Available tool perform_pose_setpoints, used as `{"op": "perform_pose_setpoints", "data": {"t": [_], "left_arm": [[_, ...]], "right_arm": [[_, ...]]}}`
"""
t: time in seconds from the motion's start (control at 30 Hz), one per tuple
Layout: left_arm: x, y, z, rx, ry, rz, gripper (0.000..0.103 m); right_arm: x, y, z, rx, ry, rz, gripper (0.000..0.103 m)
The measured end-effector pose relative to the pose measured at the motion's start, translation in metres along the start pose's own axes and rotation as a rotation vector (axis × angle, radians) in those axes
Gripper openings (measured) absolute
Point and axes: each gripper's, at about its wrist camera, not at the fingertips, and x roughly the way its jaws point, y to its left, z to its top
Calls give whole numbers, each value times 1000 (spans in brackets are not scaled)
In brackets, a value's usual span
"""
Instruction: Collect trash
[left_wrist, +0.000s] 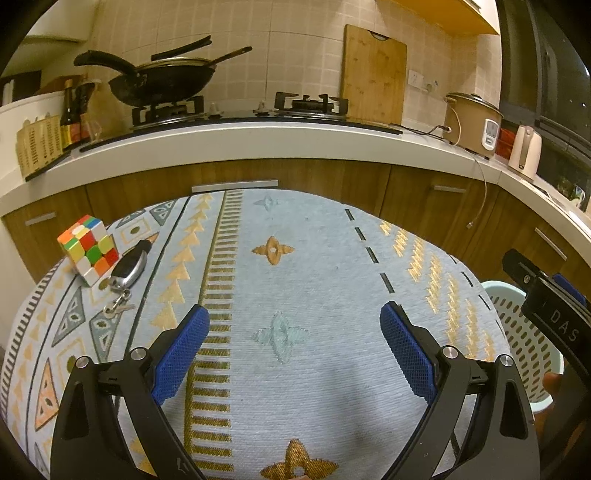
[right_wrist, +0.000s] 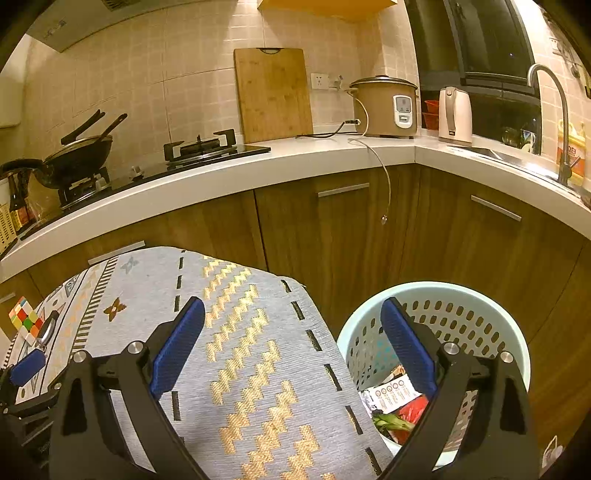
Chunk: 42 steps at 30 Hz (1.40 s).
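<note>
A pale green perforated waste basket (right_wrist: 491, 325) stands on the floor right of the table; it also shows in the left wrist view (left_wrist: 517, 332). Inside it lie wrappers and scraps (right_wrist: 395, 402). My right gripper (right_wrist: 291, 314) is open and empty, straddling the table's right edge and the basket rim. My left gripper (left_wrist: 295, 321) is open and empty above the patterned tablecloth (left_wrist: 295, 266). The right gripper's body (left_wrist: 554, 314) shows at the right of the left wrist view.
A Rubik's cube (left_wrist: 88, 248) and a car key with keyring (left_wrist: 127, 271) lie at the table's far left. Behind runs a kitchen counter (left_wrist: 258, 136) with a wok (left_wrist: 162, 79), cutting board (left_wrist: 373, 74), rice cooker (right_wrist: 384, 107) and kettle (right_wrist: 454, 114).
</note>
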Motion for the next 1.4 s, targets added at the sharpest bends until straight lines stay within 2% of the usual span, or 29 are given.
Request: {"op": "perform_pose_setpoints", "data": {"t": [0.57,1.4], "left_arm": [[5,0,0,-3,28,1,91],[6,1,0,-3,29,0,91]], "right_arm": [[0,-2,-1,15,7,4,94],[2,-1,-2,19,20,-3,95]]}}
